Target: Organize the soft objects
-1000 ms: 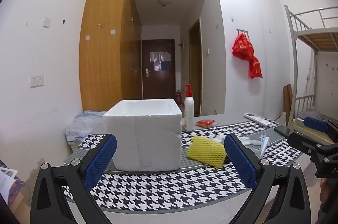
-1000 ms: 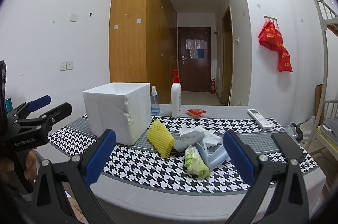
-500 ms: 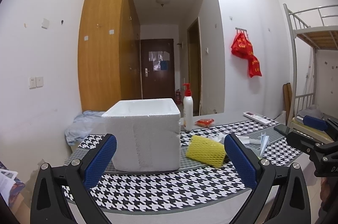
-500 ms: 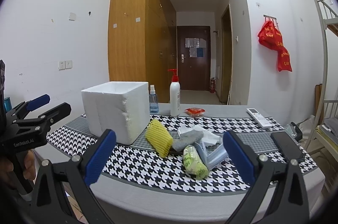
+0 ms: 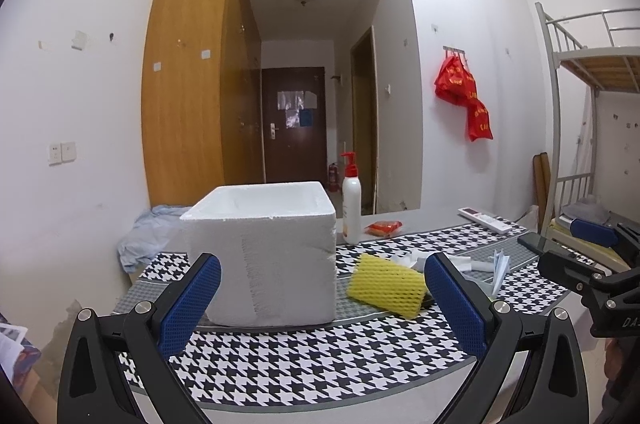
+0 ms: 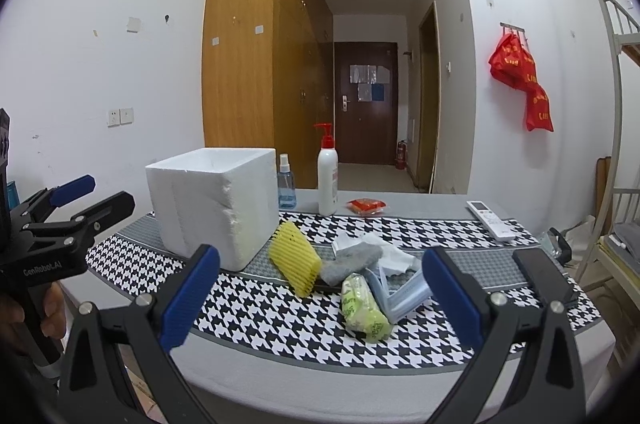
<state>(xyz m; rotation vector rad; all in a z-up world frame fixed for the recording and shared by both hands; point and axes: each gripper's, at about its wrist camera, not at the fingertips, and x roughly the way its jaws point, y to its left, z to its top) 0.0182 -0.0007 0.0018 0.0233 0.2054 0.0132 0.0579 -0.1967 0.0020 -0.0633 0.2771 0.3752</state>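
Both grippers share one build: the left gripper (image 5: 322,298) and right gripper (image 6: 320,294) have matte black angular frames with silver round screw heads, and their fingers (image 6: 191,298) carry textured blue pads. White lettering marks the frames' sides.

A: Where could a gripper pass?
B: Over the near strip of tabletop (image 6: 280,332), which lies bare.
A: And what blocks?
B: The foam box (image 6: 212,208) on the left; beside it the yellow mesh sleeve (image 6: 296,262) and a clutter of soft items (image 6: 372,280).
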